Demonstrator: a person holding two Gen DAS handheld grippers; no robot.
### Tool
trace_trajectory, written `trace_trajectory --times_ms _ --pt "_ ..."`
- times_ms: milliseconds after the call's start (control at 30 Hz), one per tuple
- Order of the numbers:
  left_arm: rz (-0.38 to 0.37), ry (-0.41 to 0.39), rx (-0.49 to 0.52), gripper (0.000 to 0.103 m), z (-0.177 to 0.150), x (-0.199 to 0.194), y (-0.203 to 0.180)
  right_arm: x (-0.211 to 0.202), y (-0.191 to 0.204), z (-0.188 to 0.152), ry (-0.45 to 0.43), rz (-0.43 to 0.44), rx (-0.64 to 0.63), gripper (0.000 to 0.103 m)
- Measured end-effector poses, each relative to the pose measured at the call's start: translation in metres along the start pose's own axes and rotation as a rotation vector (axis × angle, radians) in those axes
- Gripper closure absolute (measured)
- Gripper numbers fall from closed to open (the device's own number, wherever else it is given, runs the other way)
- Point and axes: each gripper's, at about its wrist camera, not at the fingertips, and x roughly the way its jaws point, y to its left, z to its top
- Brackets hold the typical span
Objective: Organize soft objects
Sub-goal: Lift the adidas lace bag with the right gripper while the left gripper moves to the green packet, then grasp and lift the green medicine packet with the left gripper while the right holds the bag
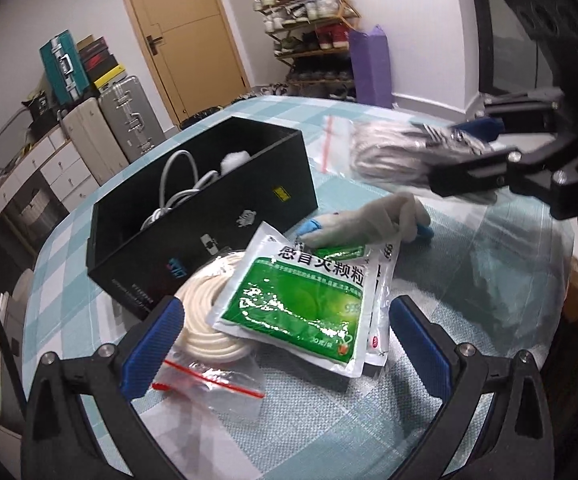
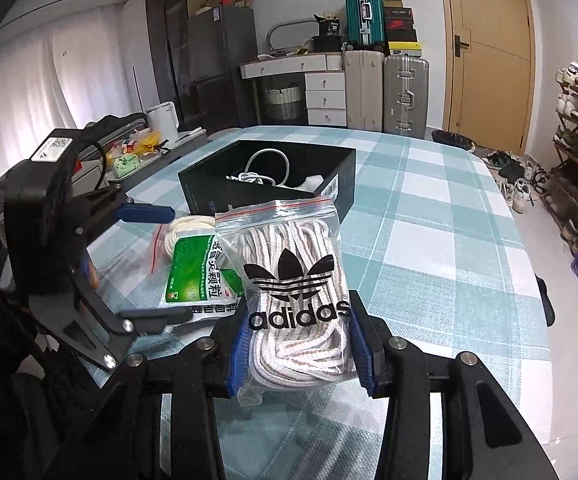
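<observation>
A: Progress check, left to right. Black box [image 1: 193, 216] stands open on the counter [image 1: 429, 380]; a grey cable [image 1: 181, 184] and a bit of white fluff already lie inside. I judge the task partly done.

B: Still outside it?

A: Coiled white rope [image 1: 205, 320] in a clear red-sealed bag, just beside the box. Glossy green sachet [image 1: 301, 300] lies partly over it, flat and crinkly. Then a limp pale glove [image 1: 377, 216] with blue tips. So at least 3 left, by my reading.

B: Grippers?

A: Left gripper [image 1: 285, 344] released, its jaws wide, nothing between them, poised over the sachet. Right gripper [image 2: 299, 348] clenched on the bag of laces [image 2: 293, 280]: a clear zip pouch, striped woven cord bunched inside, raised off the counter short of the box.
</observation>
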Motion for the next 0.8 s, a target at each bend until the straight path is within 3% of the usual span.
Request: trace_trajectory --times_ms 333,800 --pt "-0.032 0.016 0.003 0.003 0.0029 0.0036 0.0029 0.0033 0.0009 0.0029 -0.007 0.013 -0.004 0.06" --pt "-0.105 0.017 0.041 0.045 -0.0022 -0.0036 -0.0043 0.0032 0.001 0.003 -0.011 0.021 -0.011 0.06"
